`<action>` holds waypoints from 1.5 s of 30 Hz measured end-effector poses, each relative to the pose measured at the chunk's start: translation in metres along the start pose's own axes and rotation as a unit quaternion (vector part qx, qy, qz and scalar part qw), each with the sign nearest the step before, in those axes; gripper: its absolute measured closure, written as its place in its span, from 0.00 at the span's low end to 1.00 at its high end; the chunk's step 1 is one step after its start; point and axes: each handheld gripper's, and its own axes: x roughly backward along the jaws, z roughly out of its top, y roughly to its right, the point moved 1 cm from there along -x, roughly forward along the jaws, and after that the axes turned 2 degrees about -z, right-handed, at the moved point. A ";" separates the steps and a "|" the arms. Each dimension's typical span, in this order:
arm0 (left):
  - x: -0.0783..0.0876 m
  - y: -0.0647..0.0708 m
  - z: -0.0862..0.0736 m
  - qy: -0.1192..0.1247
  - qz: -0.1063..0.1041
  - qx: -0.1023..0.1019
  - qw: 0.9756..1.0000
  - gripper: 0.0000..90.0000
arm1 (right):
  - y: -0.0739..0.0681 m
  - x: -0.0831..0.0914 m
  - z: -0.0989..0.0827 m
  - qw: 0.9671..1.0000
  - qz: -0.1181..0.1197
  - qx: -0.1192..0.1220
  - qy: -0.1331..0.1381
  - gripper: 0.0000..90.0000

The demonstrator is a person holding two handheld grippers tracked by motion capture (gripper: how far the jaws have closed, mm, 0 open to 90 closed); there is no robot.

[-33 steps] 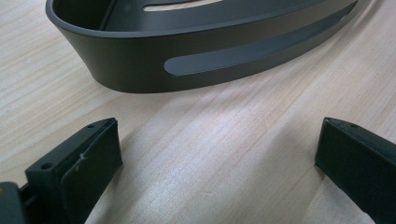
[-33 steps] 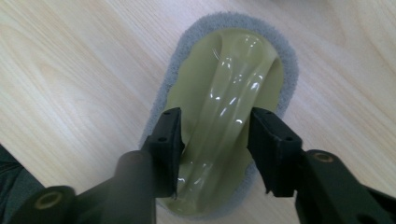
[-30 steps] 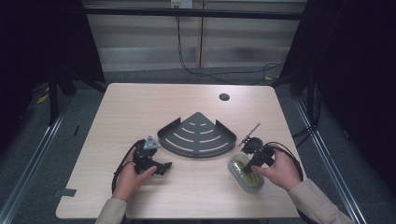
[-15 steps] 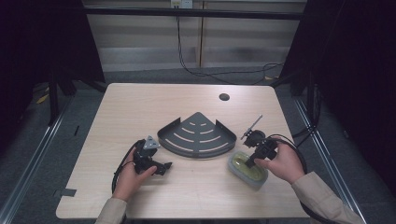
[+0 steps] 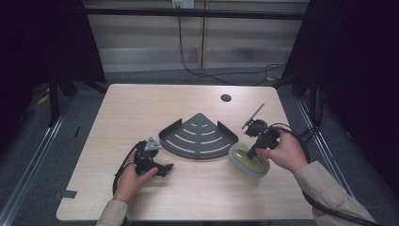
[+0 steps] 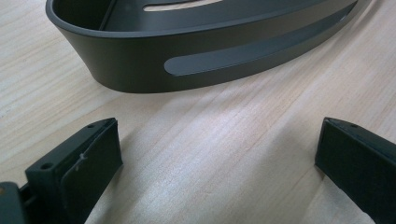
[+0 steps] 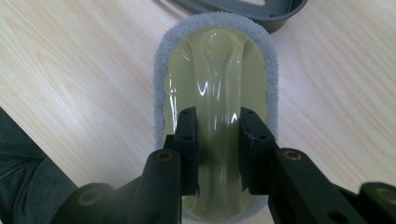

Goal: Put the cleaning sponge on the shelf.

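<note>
while left gripper (image 5: 162, 168) gapes, right gripper (image 7: 218, 122) pinches sponge (image 7: 215, 70)

I see a dark grey slotted fan-shaped plastic tray (image 5: 197, 136) on the pale wood-grain table (image 5: 141, 103), and right of it a yellow-green glossy oval scrubber with grey sponge rim (image 7: 215, 79).

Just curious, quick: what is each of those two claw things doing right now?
Left gripper: open, holding nothing, near the dark corner shelf.
Right gripper: shut on the raised handle of the scrubbing sponge.
</note>
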 end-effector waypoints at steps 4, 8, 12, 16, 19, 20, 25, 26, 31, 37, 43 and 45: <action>0.000 0.000 0.000 -0.001 0.001 0.001 1.000 0.00 | 0.002 0.004 0.005 1.000 0.000 -0.004 0.005 0.80; 0.000 0.000 0.000 -0.001 0.001 0.000 1.000 0.00 | 0.005 0.010 0.014 1.000 -0.004 -0.008 0.008 0.80; 0.000 0.000 0.000 -0.003 0.000 0.000 1.000 0.00 | 0.007 0.014 0.022 1.000 -0.008 -0.012 0.007 0.80; 0.000 0.000 0.000 -0.001 0.001 0.000 1.000 0.00 | 0.009 0.016 0.028 1.000 -0.009 -0.012 0.007 0.80; 0.000 0.000 0.000 -0.003 0.000 0.000 1.000 0.00 | 0.011 0.020 0.036 1.000 -0.009 -0.017 0.013 0.80; 0.000 0.000 0.000 -0.001 0.001 0.001 1.000 0.00 | 0.011 0.020 0.036 1.000 -0.009 -0.017 0.013 0.80; 0.000 0.000 0.000 -0.003 -0.002 -0.001 1.000 0.00 | 0.012 0.021 0.047 1.000 -0.008 -0.021 0.016 0.80; 0.001 0.000 0.000 -0.003 -0.001 0.000 1.000 0.00 | 0.013 0.022 0.051 1.000 -0.009 -0.022 0.015 0.80; 0.001 0.000 0.000 -0.004 -0.002 0.000 1.000 0.00 | 0.017 0.020 0.063 0.999 -0.009 -0.034 0.016 0.80; 0.000 0.000 0.000 -0.003 -0.003 -0.001 1.000 0.00 | 0.023 0.017 0.076 0.999 -0.014 -0.042 0.017 0.80; 0.001 0.000 0.000 -0.004 -0.002 0.000 1.000 0.00 | 0.025 0.015 0.083 0.999 -0.013 -0.049 0.016 0.80; 0.001 0.000 0.000 -0.006 -0.003 -0.001 1.000 0.00 | 0.026 0.014 0.087 0.998 -0.014 -0.051 0.015 0.80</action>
